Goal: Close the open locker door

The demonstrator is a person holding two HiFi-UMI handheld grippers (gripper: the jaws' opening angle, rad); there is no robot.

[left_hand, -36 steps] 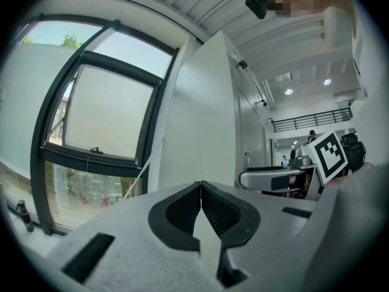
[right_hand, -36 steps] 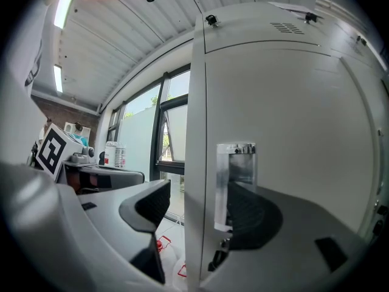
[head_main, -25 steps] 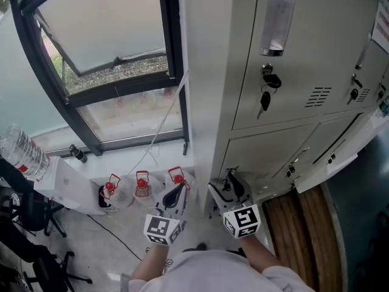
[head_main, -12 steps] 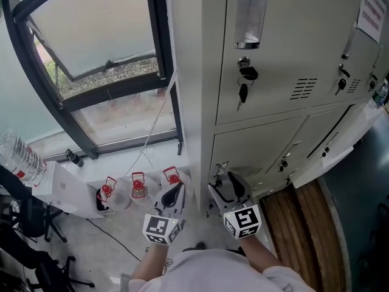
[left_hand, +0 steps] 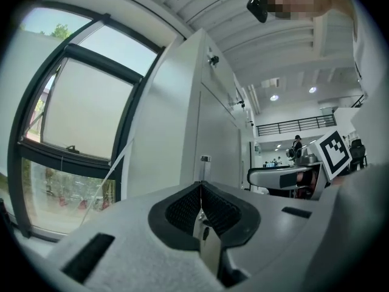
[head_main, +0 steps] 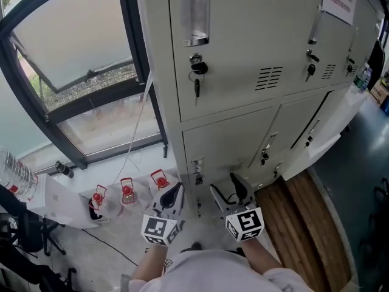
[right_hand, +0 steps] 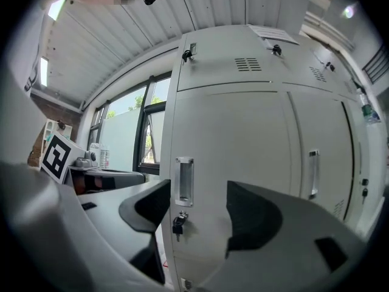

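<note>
The person is standing in front of a bank of grey lockers (head_main: pixel 243 53), with both grippers held low and close to the body. The left gripper (head_main: pixel 172 194) is keeping its jaws pressed together with nothing between them, and it is pointing at the corner of the lockers beside the window (head_main: pixel 91 59). The right gripper (head_main: pixel 228 190) is holding its jaws apart and empty; through the gap it is looking at a closed upper door with a key (head_main: pixel 196 87) hanging in the lock.

The open locker door (head_main: pixel 334 126) is in the bottom row, well to the right of both grippers and further forward. It is standing out from the locker front at an angle, with a dark gap showing behind it. The right gripper is clearly the nearer one, and the left is well apart from the door. In my judgement the closing is not yet begun: the right gripper is needing to travel rightward, reach the outer face of the door and push it toward the lockers.
</note>
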